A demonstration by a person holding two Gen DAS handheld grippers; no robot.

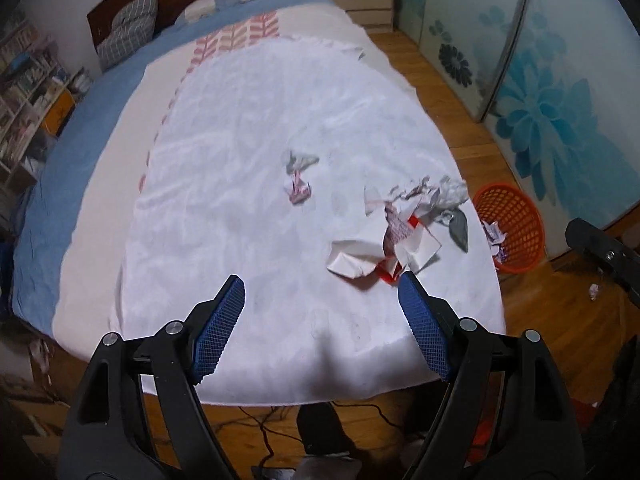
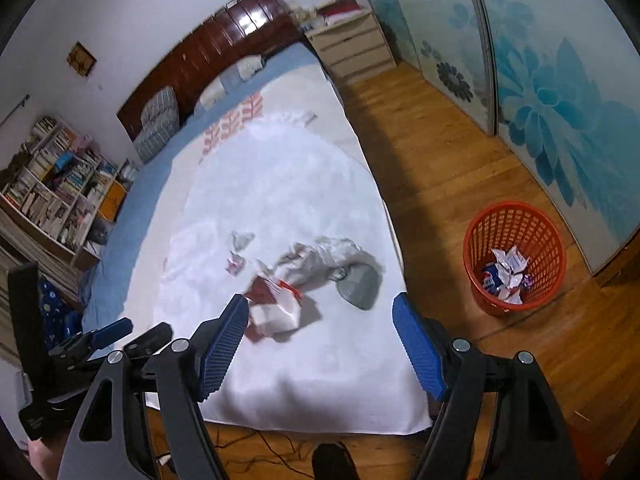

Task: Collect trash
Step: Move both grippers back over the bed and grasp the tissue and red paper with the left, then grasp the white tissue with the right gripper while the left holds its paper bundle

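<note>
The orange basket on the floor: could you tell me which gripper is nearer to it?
Right. The right gripper hovers over the bed's near corner, beside the orange basket; the left gripper hangs farther left over the bed.

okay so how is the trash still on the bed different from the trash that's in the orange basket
The trash on the bed lies spread loose over the white sheet; the trash in the orange basket sits heaped at its bottom.
The bed pile includes a grey piece; the basket's pile shows some blue.
The bed pile looks larger than the basket's.
Both are mostly crumpled white paper with red print.
</note>
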